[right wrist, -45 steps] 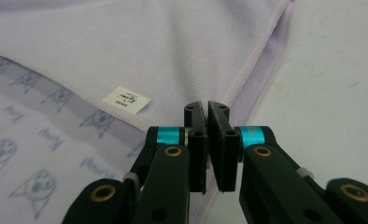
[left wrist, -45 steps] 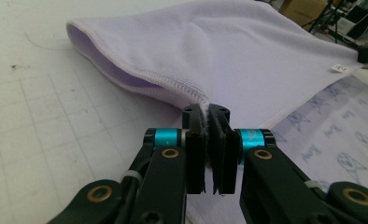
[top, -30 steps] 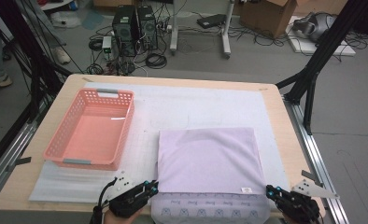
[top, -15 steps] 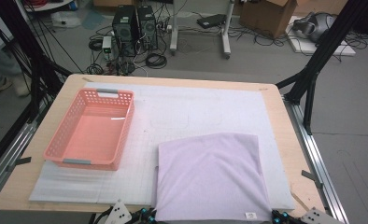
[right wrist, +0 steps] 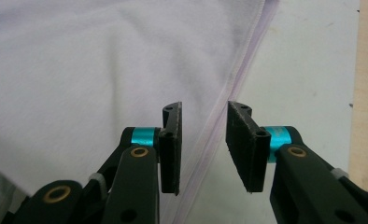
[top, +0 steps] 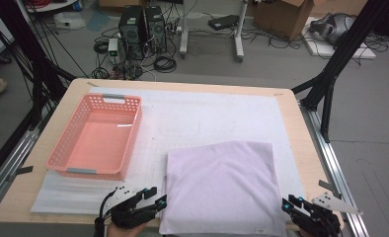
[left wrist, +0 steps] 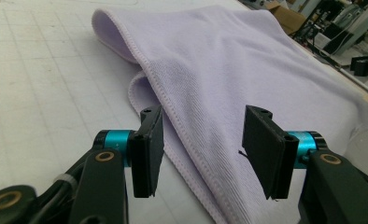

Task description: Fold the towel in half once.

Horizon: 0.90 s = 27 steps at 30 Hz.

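One white mat is covering the table. One lilac towel, folded double, is lying near-right. One pink basket is sitting left. Two grippers, left and right, are flanking the towel's near corners, jaws just opening, gripping nothing.

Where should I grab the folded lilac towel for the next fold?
Probably the two near corners of the lilac towel, coming in low from the near table edge: left hand-held gripper on the stacked hemmed edge, right hand-held gripper on the right hem. Both stand open there.

One folded lilac towel lies beside one pink basket. Two grippers, left and right, flank the towel.
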{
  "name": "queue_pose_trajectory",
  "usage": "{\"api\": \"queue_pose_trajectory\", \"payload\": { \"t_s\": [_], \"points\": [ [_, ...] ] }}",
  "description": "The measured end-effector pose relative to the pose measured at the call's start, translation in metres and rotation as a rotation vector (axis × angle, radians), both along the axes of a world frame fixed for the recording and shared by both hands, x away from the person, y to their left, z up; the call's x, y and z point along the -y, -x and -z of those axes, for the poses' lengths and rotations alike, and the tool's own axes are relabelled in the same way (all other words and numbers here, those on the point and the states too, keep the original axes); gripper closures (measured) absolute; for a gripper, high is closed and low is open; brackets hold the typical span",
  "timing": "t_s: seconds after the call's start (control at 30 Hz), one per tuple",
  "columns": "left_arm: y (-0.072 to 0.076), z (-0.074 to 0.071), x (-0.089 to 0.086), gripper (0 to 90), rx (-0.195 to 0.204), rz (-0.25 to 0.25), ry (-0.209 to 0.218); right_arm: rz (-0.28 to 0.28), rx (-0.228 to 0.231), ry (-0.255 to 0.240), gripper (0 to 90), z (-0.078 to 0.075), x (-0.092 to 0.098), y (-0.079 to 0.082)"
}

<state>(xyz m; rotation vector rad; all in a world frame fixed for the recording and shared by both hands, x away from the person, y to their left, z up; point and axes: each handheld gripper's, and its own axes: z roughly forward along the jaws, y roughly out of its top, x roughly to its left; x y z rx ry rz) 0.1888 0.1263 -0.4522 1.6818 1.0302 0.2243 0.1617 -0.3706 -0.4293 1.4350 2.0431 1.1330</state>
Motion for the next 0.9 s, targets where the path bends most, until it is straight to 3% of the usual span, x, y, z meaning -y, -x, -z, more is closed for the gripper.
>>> {"api": "queue_pose_trajectory", "payload": {
  "t_s": [0.4,0.63,0.7,0.73,0.8,0.9],
  "points": [
    [-0.053,-0.004,0.008,47.5,-0.008,-0.013,0.003,0.01,-0.02,-0.003,62.7,0.006,0.006,-0.052],
    [-0.09,-0.001,0.018,47.0,-0.032,-0.005,-0.013,-0.029,-0.043,0.012,65.4,0.011,-0.002,-0.092],
    [-0.095,-0.001,0.022,53.8,-0.028,0.009,-0.052,-0.042,-0.055,0.025,70.1,0.014,-0.004,-0.103],
    [-0.096,-0.002,0.023,66.0,-0.024,0.019,-0.084,-0.052,-0.06,0.035,74.4,0.015,-0.005,-0.107],
    [-0.096,-0.004,0.025,83.6,0.019,0.02,-0.108,-0.072,-0.063,0.044,85.9,0.015,-0.006,-0.111],
    [-0.095,-0.01,0.021,86.9,0.025,0.018,-0.094,-0.086,-0.053,0.044,86.9,0.011,-0.006,-0.11]
  ]
}}
